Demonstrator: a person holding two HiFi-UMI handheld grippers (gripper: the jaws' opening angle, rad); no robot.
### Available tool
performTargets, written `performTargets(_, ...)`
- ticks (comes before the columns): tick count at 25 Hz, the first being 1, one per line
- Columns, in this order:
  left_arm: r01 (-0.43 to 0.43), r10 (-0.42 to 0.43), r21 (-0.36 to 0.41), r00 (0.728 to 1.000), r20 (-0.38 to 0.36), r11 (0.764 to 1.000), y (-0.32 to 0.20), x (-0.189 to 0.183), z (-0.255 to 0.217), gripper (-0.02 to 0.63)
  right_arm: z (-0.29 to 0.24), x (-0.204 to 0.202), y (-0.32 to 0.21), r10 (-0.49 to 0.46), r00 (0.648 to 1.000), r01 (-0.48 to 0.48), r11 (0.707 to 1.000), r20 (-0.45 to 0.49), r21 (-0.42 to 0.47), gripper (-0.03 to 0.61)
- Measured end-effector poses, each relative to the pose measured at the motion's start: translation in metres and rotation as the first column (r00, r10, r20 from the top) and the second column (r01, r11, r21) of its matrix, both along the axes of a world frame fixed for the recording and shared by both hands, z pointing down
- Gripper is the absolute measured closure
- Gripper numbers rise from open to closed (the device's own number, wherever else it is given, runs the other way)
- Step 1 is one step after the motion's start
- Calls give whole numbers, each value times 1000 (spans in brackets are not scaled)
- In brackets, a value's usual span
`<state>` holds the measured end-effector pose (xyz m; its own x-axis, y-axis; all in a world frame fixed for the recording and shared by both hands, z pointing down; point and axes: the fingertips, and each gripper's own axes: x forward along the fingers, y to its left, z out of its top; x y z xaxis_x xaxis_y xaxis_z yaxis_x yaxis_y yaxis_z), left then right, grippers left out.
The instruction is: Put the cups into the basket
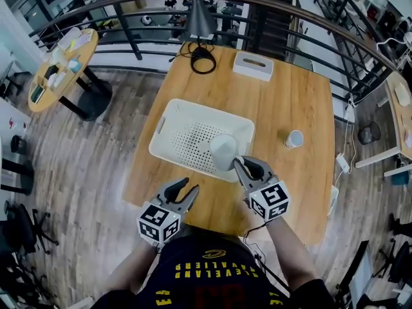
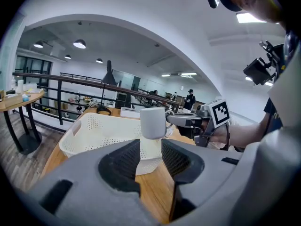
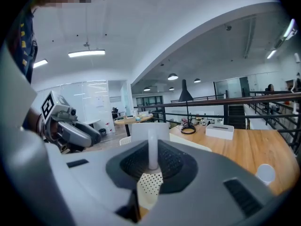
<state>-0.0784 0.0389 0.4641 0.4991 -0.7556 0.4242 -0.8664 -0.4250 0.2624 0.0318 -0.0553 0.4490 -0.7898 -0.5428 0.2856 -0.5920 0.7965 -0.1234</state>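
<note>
**A:** What's nearest to you?

**B:** My left gripper (image 1: 190, 187). Its jaws are apart with nothing between them, above the near edge of the table (image 1: 290, 95). Just beyond it, my right gripper (image 1: 241, 163) is clamped on the handle of a white mug (image 1: 224, 152).

**A:** And where is the mug?

**B:** Held above the near right corner of the basket (image 1: 168, 111). Farther right, a second cup (image 1: 294, 138) stands on the table, well apart from the basket.

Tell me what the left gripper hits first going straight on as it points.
Probably the near wall of the white basket; the mug in the right gripper hangs just above that line. Depth is unclear.
</note>
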Motion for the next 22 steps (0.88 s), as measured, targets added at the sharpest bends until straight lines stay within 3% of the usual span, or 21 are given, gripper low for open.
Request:
performTargets(9,37,-37,6,999,0,999,-16,-28,4,471,2,-25,-12,-10,1000,10,1000,1,-2,534)
performTargets(22,-69,68,-20,997,-19,997,-47,-79,21,470,36,-49,-42,116,989,-119,993,-95,-22,534)
